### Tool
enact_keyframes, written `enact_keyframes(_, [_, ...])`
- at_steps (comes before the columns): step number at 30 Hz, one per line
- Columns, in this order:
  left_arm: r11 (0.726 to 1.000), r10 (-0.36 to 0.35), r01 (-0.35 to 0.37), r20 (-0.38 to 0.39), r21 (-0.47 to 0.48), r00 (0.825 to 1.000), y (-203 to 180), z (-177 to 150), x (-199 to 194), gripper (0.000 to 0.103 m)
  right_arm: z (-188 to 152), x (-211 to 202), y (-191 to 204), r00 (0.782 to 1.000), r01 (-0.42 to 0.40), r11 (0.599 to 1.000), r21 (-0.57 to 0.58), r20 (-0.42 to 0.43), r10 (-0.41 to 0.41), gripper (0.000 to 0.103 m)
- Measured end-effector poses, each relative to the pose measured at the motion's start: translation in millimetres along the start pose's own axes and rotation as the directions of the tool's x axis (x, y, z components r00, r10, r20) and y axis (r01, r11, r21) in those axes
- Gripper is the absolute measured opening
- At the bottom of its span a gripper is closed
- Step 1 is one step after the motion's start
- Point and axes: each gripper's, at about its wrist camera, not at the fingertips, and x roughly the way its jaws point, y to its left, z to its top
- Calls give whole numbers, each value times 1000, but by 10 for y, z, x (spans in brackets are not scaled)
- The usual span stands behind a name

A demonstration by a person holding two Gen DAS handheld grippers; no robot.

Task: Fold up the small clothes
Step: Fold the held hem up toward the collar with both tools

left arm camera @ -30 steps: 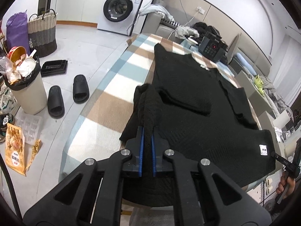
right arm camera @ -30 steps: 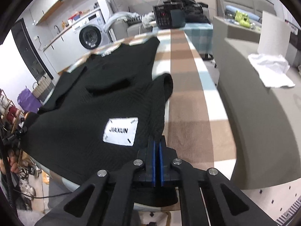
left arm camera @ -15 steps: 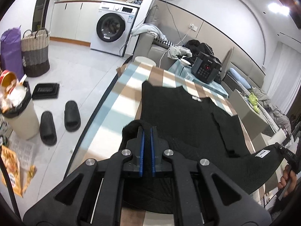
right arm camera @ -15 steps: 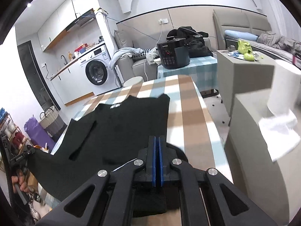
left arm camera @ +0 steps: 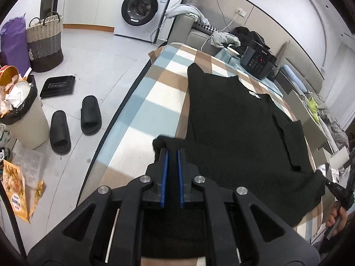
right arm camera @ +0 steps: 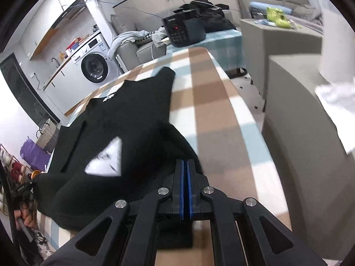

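A black knit sweater [left arm camera: 235, 119] lies spread on the checked table [left arm camera: 155, 93], collar toward the far end. My left gripper [left arm camera: 172, 155] is shut on its near left hem corner and holds it raised above the cloth. My right gripper [right arm camera: 185, 166] is shut on the near right hem corner of the sweater [right arm camera: 133, 119], also lifted. The hem hangs between the two grippers and curls over the body. A white label [right arm camera: 108, 159] shows on the turned-up part.
The table's left edge drops to the floor, where black slippers [left arm camera: 75, 119] and a full bin [left arm camera: 20, 113] stand. A black appliance [left arm camera: 258, 62] sits past the table's far end. A grey block [right arm camera: 310, 119] stands close on the right.
Both grippers lifted the hem off the table and carried it forward toward the collar. The bottom of the sweater now hangs folded over the body.
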Motion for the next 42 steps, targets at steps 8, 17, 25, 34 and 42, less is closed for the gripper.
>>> enact_keyframes(8, [999,28,-29,-23,-25,999,175,-339,-180,46,-99,-139,-64,988,-154,988,23,-5,154,32])
enact_keyframes(17, [998,26,-28,-43,-47,999,221,-549,-329,47,-215,-201,-149,949,-313,944,106,-1,315,36])
enact_keyframes(25, [998,21,-24,-46,-50,999,195,-622,-394,47,-251,-287,-158,931,-364,923,123,22,365,41])
enact_keyframes(34, [999,16,-19,-57,-43,998,145,-705,-480,47,-225,-158,203,973,-231,972,-49,-15,231,10])
enact_keyframes(42, [999,34,-36,-64,-28,997,136,-639,-402,47,-226,-191,168,962,-270,962,-26,-39,269,10])
